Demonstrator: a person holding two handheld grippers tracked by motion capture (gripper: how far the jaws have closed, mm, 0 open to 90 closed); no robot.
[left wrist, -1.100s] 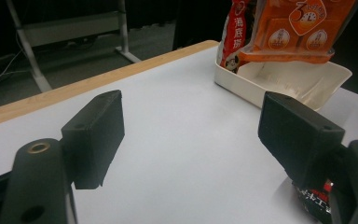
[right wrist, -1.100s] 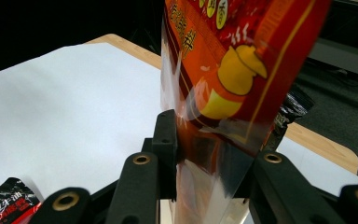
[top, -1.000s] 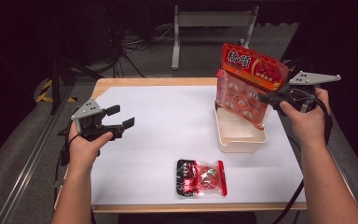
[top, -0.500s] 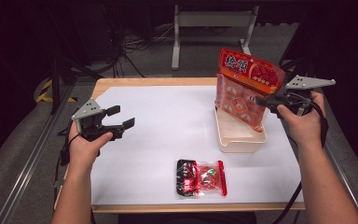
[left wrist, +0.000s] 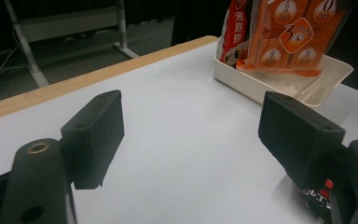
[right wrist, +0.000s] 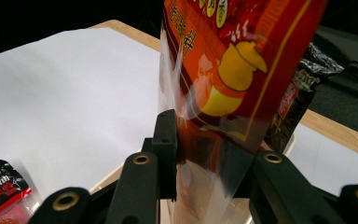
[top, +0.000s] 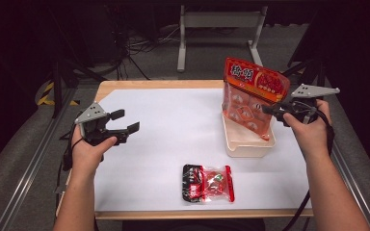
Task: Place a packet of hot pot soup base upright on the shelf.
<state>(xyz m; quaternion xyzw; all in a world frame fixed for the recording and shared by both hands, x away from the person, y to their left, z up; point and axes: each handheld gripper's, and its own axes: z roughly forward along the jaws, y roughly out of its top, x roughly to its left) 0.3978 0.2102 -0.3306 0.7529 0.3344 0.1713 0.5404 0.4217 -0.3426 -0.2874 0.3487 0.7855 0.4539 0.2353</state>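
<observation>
Orange and red plastic marks the big snack bag point(top: 250, 98) in the high view, standing upright with its lower end inside the cream tray point(top: 241, 147) on the right part of the white-covered table point(top: 173, 120). The right gripper point(top: 270, 109), held in the person's right hand point(top: 308, 130), pinches the bag's right edge about halfway up, its jaws closed on the plastic. On the left side of the table the left gripper point(top: 125, 122) hangs above the white surface in the left hand point(top: 89, 149), its jaws spread apart with nothing between them. A small red and black packet point(top: 208, 183) lies flat near the front edge of the table, well apart from both grippers and just in front of the tray.

From the left gripper view, the two black jaws stand wide with bare white table between them. Beyond them the tray point(left wrist: 284, 81) sits by the wooden table edge with the orange bag point(left wrist: 289, 32) rising out of it, and a second, darker red packet point(left wrist: 235, 32) stands just beside the bag in the tray. A corner of the small packet point(left wrist: 319, 198) peeks out behind the right-hand jaw.

In the right gripper view, the bag point(right wrist: 233, 60) fills the middle, its clear lower part clamped between the two jaws. Behind it a dark crinkled packet point(right wrist: 303, 88) shows, and the small packet point(right wrist: 2, 191) lies at the lower left on the white surface.
</observation>
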